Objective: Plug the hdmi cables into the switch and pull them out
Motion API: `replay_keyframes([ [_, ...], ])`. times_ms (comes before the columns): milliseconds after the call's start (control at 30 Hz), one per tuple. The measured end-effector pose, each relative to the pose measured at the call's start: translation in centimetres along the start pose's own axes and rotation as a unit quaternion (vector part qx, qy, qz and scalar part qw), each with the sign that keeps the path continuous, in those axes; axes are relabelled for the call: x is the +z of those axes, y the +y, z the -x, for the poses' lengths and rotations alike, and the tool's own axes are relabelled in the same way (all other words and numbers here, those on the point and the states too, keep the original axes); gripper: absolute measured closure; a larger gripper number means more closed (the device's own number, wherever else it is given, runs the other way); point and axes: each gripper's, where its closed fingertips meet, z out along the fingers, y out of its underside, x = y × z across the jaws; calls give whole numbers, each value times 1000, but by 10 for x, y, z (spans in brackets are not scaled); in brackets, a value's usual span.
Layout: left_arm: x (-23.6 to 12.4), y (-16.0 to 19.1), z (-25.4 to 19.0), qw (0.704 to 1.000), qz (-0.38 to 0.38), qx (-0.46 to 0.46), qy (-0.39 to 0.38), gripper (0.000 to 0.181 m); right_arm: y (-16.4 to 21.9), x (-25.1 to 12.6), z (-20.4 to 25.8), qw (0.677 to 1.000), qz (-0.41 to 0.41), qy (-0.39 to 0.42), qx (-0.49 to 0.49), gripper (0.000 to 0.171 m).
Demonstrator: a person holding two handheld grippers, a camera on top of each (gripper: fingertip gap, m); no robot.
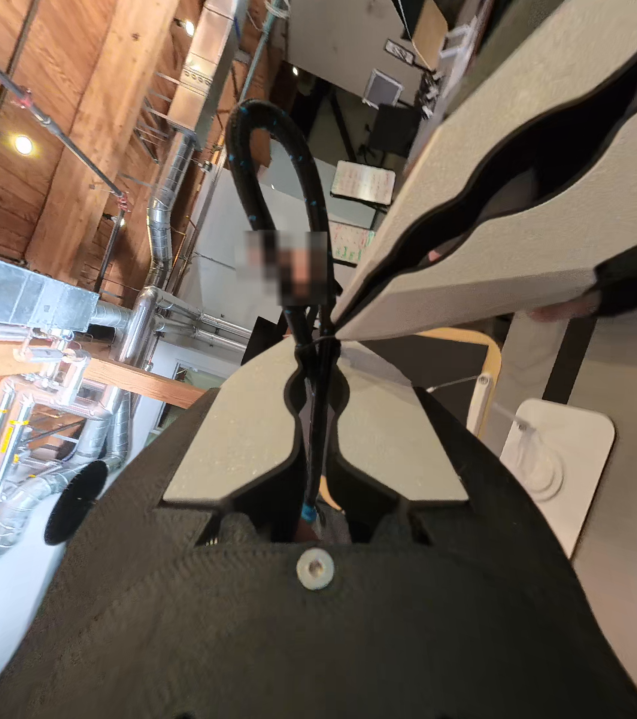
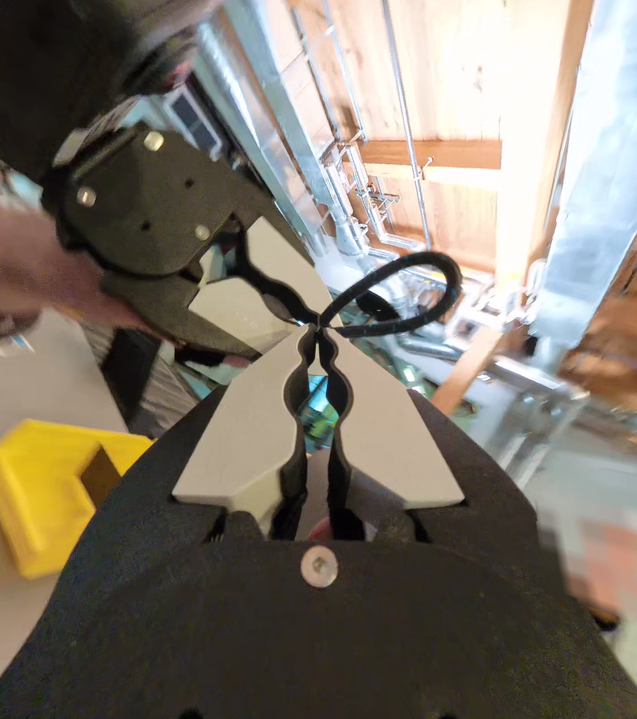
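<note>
A black braided hdmi cable (image 1: pixel 311 194) with blue flecks is folded into a loop and held up toward the ceiling. My left gripper (image 1: pixel 318 342) is shut on the doubled cable, which runs back between its grey fingers (image 1: pixel 239 432). A thin black tie (image 1: pixel 309 344) circles the cable at the fingertips. My right gripper (image 1: pixel 336 330) comes in from the upper right, shut, its tips pinching at that tie. In the right wrist view the right gripper (image 2: pixel 316 334) meets the left gripper (image 2: pixel 315 321) tip to tip, with the cable loop (image 2: pixel 449 280) beyond. No switch is in view.
A yellow bin (image 2: pixel 36 502) sits on the grey table at lower left. A white rounded plate (image 1: pixel 554 467) lies on the table to the right. Wooden ceiling beams and metal ducts (image 1: pixel 29 295) fill the background. A person's sleeve (image 2: pixel 9 268) holds the left gripper.
</note>
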Motion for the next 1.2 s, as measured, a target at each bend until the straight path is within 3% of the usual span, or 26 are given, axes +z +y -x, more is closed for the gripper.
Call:
replay_keyframes([
  [100, 2, -1, 1, 998, -28, -47, -26, 176, 3, 0, -4, 987, -35, -2, 155, 171],
  [200, 4, -1, 2, 994, -50, -76, -57, 176, 6, 0, -6, 952, -71, -14, 299, 171],
  [300, 5, 0, 3, 989, -71, -78, -100, 176, 11, 0, -4, 880, -115, -36, 460, 171],
  [400, 1, 1, 7, 980, -90, -9, -177, 176, 17, -1, 1, 775, -156, -70, 608, 171],
  [600, -14, -7, 5, 940, -157, 110, -282, 177, 18, -10, 14, 655, -224, -104, 714, 171],
  [633, -12, -5, 4, 939, -148, 120, -285, 177, 20, -11, 17, 649, -228, -99, 719, 171],
  [733, -7, 6, 4, 949, -128, 117, -262, 176, 26, -7, 15, 707, -191, -78, 676, 171],
  [800, -4, 13, 9, 961, -107, 103, -234, 176, 22, -10, 3, 748, -185, -70, 633, 155],
  [900, -3, 20, 13, 975, -84, 89, -185, 176, 22, -16, -2, 843, -134, -60, 518, 146],
  [967, 1, 26, 10, 986, -59, 79, -134, 176, 33, -16, 5, 937, -52, -40, 343, 150],
  [1033, 2, 29, 4, 995, -40, 57, -75, 176, 39, -17, 7, 994, 19, -9, 109, 152],
  [1067, 2, 30, -1, 997, -28, 55, -44, 175, 37, -17, 7, 999, 43, 2, -26, 153],
  [1133, 1, 34, -9, 998, 5, 58, 16, 176, 36, -14, 8, 957, 81, 17, -278, 156],
  [1200, -2, 34, -14, 996, 26, 53, 59, 175, 35, -10, 14, 921, 86, -10, -380, 157],
])
